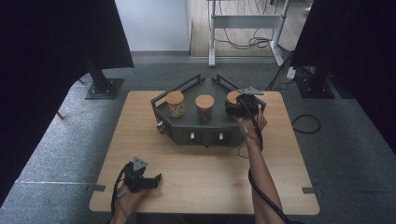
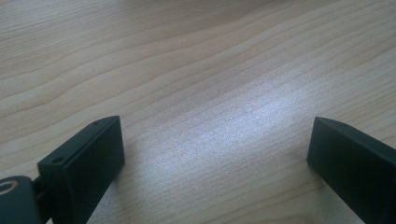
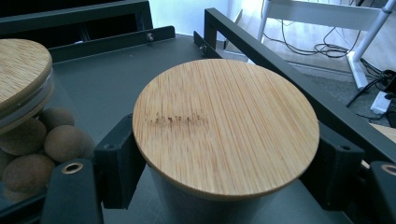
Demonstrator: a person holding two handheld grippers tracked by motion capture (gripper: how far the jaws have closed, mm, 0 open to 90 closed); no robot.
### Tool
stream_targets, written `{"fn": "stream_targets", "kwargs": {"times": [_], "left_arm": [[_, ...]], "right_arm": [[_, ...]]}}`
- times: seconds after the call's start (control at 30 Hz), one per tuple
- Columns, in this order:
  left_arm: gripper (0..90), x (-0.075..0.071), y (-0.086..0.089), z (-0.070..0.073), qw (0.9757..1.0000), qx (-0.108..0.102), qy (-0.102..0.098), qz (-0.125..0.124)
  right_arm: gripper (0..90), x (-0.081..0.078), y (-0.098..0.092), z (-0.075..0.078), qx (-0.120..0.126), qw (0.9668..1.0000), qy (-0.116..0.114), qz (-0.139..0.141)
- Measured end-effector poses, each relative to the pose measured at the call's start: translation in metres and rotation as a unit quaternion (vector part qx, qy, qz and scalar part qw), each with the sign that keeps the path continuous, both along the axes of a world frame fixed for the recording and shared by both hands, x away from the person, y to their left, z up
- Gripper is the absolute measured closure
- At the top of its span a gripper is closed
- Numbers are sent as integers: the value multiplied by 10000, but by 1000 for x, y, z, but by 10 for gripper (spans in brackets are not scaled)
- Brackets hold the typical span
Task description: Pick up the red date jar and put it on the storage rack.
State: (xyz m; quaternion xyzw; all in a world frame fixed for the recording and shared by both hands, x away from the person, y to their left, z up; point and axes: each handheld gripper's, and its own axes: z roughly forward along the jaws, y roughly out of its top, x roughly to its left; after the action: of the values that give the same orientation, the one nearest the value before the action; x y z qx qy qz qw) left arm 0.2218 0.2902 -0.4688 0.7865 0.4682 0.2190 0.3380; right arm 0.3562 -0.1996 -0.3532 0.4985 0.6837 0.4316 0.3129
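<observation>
On the pale wooden desk (image 1: 205, 163) a dark grey metal tray with raised rails (image 1: 187, 122) is carrying three glass jars with round bamboo lids. The right gripper (image 1: 241, 105) is reaching over the tray's right end, and its black fingers (image 3: 117, 161) are sitting on either side of the rightmost jar, the one with the round bamboo lid (image 3: 226, 127), just under the lid's edge. They look to be touching or nearly touching the jar, but the contact is hidden below the lid, so I cannot tell whether they are clamping yet.

The middle jar holding brown round nuts (image 3: 28, 135) is standing just beside the left finger. The tray's back rail (image 3: 299, 88) is running close behind the right finger.

The main risks, as I judge them:
- If the fingers are pressing on the lid's rim rather than the glass, a lift may pull the lid off and leave the jar behind, or drop it.
- Smooth glass may slip through a light grip, and the jar could fall back onto the tray.
- A sideways pull could knock the neighbouring jar, or catch a finger on the rail.

The left gripper (image 1: 140, 177) is resting near the desk's front left edge, well apart from the tray; its fingers (image 2: 86, 161) are spread wide over bare wood, holding nothing, so it is offering no support if the jar tips.
</observation>
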Motion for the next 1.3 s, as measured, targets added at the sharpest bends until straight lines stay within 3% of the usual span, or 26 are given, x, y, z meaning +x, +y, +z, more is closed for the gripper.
{"fn": "stream_targets", "kwargs": {"times": [0.2,0.43,0.9,1.3], "left_arm": [[37,0,0,0,10000,-2,0,1],[37,0,0,0,10000,-2,0,0],[37,0,0,0,10000,3,-2,1],[37,0,0,0,10000,-5,-2,3]], "right_arm": [[143,2,-8,0,217,9997,53,106],[79,-2,-10,0,194,9997,29,113],[70,-22,-12,4,73,9997,-188,111],[72,-48,-25,7,69,9990,-405,172]]}}
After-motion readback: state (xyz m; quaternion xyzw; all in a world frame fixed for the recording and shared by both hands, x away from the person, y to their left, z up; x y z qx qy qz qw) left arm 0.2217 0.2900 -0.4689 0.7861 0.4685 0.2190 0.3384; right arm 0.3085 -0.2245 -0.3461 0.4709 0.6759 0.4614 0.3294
